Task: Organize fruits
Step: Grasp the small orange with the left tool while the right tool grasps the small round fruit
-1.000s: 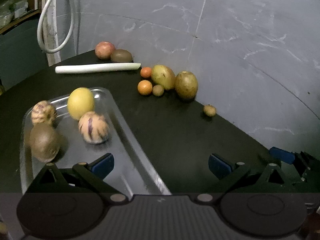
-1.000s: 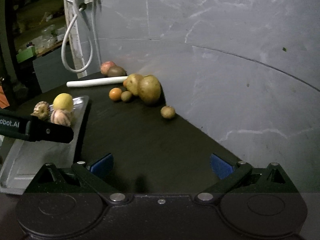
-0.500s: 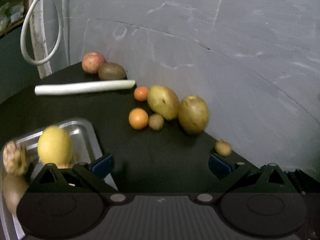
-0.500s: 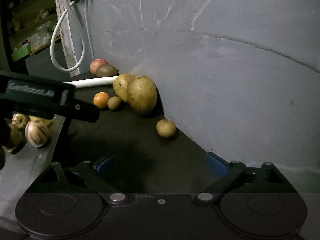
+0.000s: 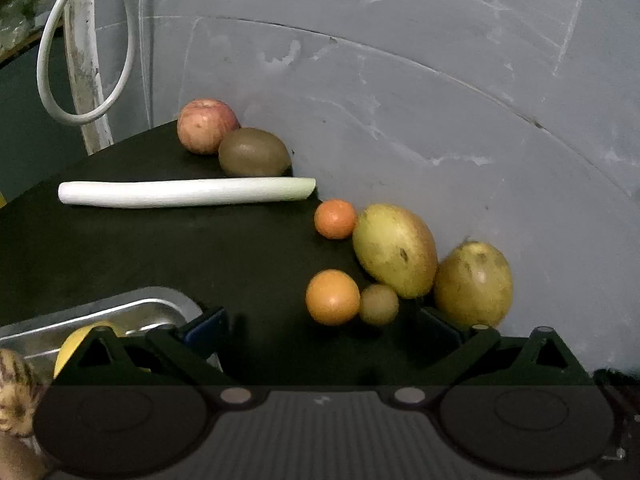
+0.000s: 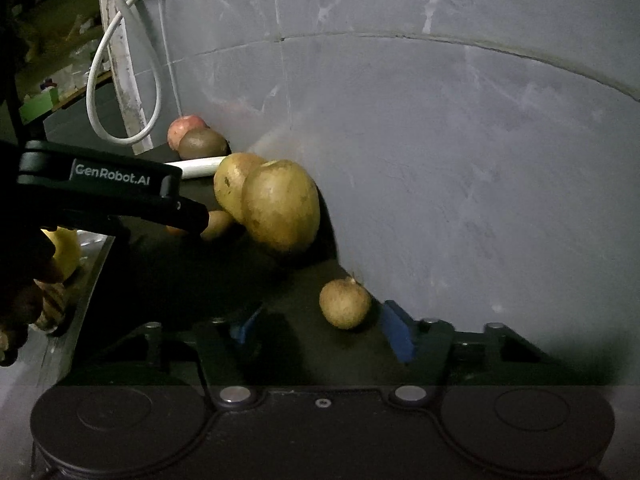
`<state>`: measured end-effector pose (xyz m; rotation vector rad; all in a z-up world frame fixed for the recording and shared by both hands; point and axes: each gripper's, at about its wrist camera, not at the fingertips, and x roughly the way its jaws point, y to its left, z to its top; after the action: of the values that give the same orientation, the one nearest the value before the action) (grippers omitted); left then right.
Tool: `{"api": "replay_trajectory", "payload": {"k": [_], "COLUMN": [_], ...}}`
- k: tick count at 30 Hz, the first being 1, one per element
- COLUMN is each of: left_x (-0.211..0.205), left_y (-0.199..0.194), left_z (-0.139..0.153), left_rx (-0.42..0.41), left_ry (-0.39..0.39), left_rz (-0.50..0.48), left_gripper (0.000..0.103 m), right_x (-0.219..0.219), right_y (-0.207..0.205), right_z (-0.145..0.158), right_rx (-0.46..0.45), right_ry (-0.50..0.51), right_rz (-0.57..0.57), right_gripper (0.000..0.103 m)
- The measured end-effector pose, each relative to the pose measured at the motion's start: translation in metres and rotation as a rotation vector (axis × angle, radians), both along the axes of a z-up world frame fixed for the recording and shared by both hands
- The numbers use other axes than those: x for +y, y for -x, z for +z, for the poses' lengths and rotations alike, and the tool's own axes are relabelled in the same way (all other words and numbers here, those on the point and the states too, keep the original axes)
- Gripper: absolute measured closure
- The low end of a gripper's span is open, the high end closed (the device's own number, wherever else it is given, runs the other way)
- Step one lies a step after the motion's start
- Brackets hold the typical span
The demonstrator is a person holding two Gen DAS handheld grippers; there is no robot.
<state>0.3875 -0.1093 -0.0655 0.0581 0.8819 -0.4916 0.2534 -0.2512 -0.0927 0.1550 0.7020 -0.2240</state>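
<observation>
My left gripper (image 5: 322, 326) is open and empty, just short of an orange (image 5: 333, 297) and a small brown fruit (image 5: 379, 304). Behind them lie a second small orange (image 5: 335, 219), a mango (image 5: 395, 250) and a large yellow-brown fruit (image 5: 474, 283). A red apple (image 5: 207, 125) and a kiwi (image 5: 254, 152) sit at the back. My right gripper (image 6: 320, 326) is open, with a small brown fruit (image 6: 345, 303) between its fingertips, not gripped. The metal tray (image 5: 132, 308) at the lower left holds a lemon (image 5: 76, 346) and a striped fruit (image 5: 14, 392).
A white leek stalk (image 5: 184, 193) lies across the dark table (image 5: 160, 248). A grey wall (image 5: 440, 100) curves close behind the fruit. A white cable loop (image 5: 80, 52) hangs at the back left. The left gripper's arm (image 6: 108, 194) crosses the right wrist view.
My left gripper has moved forward off the tray toward the oranges. My right gripper has moved forward until the small brown fruit lies between its fingers. Both stay open.
</observation>
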Motion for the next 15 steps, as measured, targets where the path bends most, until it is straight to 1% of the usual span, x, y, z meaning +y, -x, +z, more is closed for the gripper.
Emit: {"api": "replay_trajectory", "payload": {"k": [1, 3, 8, 10, 12, 15], "left_x": [0.000, 0.000, 0.001, 0.002, 0.004, 0.005], "left_y": [-0.002, -0.006, -0.013, -0.015, -0.017, -0.018], "left_z": [-0.001, -0.002, -0.004, -0.006, -0.008, -0.008], "left_rx": [0.001, 0.000, -0.004, 0.003, 0.015, 0.022], "left_ry": [0.003, 0.009, 0.034, 0.048, 0.069, 0.097], "left_rz": [0.000, -0.001, -0.008, -0.006, -0.003, 0.000], "left_gripper": [0.006, 0.009, 0.016, 0.023, 0.025, 0.033], "right_x": [0.000, 0.001, 0.003, 0.005, 0.006, 0.009], "right_y": [-0.002, -0.005, -0.010, -0.010, -0.011, -0.012], "right_z": [0.000, 0.000, 0.000, 0.000, -0.001, -0.001], "right_rx": [-0.001, -0.002, -0.011, -0.014, -0.017, -0.020], "right_ry": [0.003, 0.011, 0.014, 0.011, 0.011, 0.009], "right_rz": [-0.001, -0.005, 0.008, 0.021, 0.032, 0.046], "right_gripper": [0.044, 0.051, 0.060, 0.063, 0.065, 0.071]}}
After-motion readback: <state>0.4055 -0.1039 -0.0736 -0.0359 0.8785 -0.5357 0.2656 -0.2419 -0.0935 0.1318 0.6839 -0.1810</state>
